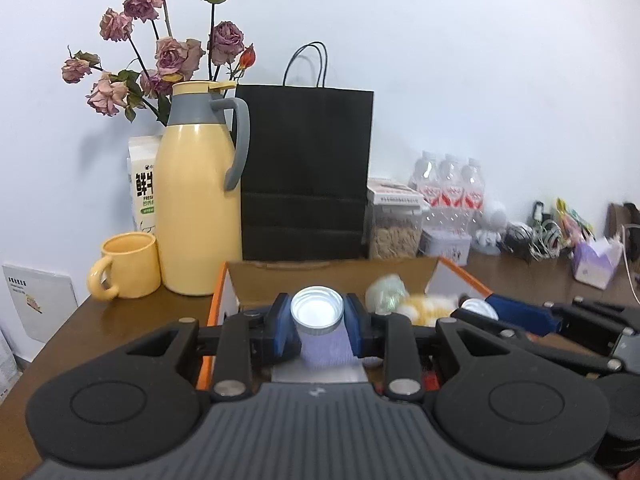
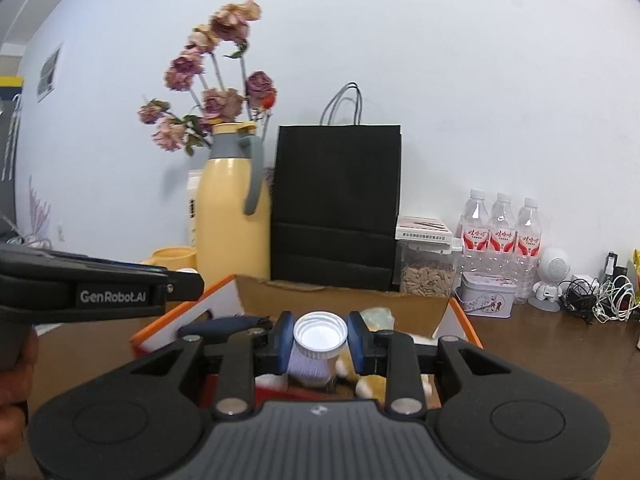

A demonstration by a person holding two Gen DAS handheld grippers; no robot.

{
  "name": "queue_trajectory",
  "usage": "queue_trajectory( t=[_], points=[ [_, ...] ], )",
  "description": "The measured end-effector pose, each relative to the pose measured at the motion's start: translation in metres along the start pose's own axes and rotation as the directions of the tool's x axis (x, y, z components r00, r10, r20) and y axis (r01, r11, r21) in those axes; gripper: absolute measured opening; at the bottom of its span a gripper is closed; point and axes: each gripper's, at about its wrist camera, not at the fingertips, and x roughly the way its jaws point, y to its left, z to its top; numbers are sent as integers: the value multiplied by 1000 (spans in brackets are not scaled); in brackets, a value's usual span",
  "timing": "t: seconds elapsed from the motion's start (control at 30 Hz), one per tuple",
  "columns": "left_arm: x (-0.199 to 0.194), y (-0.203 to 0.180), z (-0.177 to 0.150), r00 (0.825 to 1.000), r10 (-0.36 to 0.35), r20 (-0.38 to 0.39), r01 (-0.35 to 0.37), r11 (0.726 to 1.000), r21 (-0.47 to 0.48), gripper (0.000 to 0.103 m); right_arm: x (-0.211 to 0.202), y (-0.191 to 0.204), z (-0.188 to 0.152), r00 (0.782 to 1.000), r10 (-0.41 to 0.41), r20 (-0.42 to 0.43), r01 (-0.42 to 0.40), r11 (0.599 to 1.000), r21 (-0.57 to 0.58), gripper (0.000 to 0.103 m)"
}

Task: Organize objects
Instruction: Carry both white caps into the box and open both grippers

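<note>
Each gripper clamps one small round bottle with a ribbed silver cap: left gripper [image 1: 317, 322] holds a bottle [image 1: 318, 314], right gripper [image 2: 320, 338] another bottle [image 2: 319, 338], both centre frame above the cardboard box [image 1: 332, 276].

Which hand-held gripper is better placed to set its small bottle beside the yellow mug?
Left, probably. The yellow mug stands on the side of the left hand-held gripper; the right hand-held gripper would have to cross it.
</note>
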Motion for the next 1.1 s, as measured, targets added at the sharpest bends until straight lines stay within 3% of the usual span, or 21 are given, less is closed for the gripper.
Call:
queue_trajectory(
  t=[0.37,0.67,0.73,0.77,0.8,0.83,0.9,0.97,1.1],
  points=[
    [77,3,15,999,37,-7,-37,999,-24,29,77,-18,3,998,-19,-53,22,998,56,27],
    [99,8,2,997,56,-47,-57,998,-18,30,90,-24,-7,996,-21,-89,26,998,55,27],
    [98,8,1,996,75,-45,-76,997,-15,47,89,-24,-9,995,-19,-100,24,998,50,28],
    [96,8,2,995,97,-37,-97,995,-15,73,88,-25,-10,994,-23,-103,28,998,49,28],
    [94,8,2,992,123,-21,-123,992,-15,95,87,-26,-10,994,-26,-106,32,998,50,37],
    [92,7,2,989,147,1,-147,989,-10,101,86,-28,-10,994,-30,-110,36,998,56,45],
    [87,6,2,985,170,34,-170,985,-9,103,83,-31,-10,994,-50,-97,57,996,62,84],
    [84,8,4,988,151,42,-150,988,-27,103,79,-32,-10,995,-71,-73,76,995,62,101],
    [83,9,5,986,160,44,-159,987,-36,103,75,-34,-9,995,-84,-62,88,994,69,103]
  ],
)
